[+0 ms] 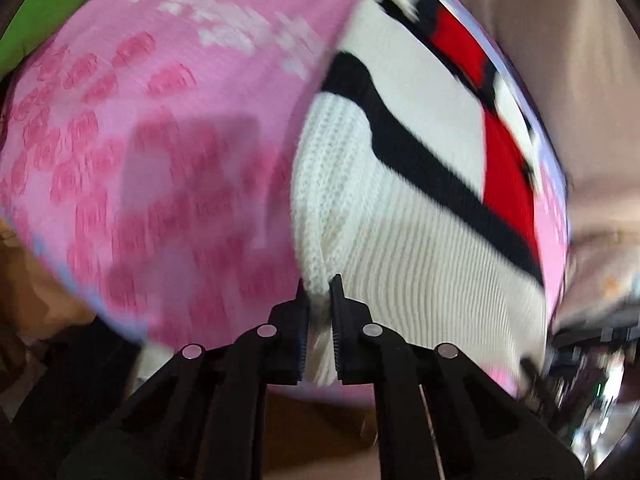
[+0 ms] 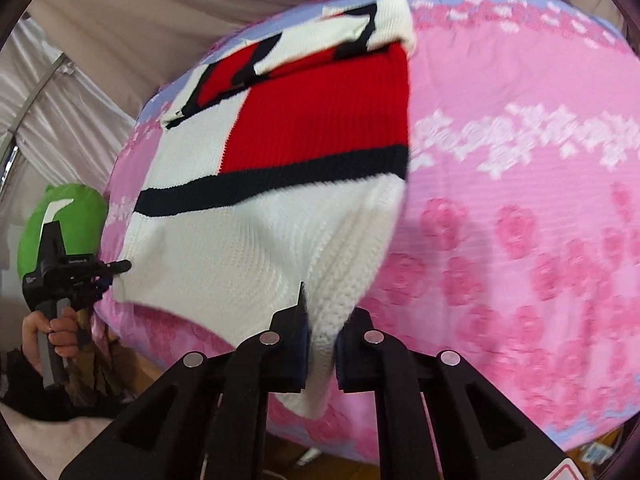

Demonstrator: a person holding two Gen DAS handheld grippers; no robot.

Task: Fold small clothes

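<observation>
Pink flowered bedspread [image 2: 520, 140] carries a knit sweater [image 2: 240, 240]; left gripper [image 1: 320, 284] and right gripper [image 2: 320, 300] each clamp its six-o'clock hem, probably to fold it upward.

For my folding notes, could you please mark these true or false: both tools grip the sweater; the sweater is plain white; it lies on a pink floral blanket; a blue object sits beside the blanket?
1. Both tools grip the sweater: true; left tool and right tool pinch its white hem.
2. Plain white: false; it has red blocks and black stripes.
3. On a pink floral blanket: true.
4. Blue object: false; the object is green.
</observation>
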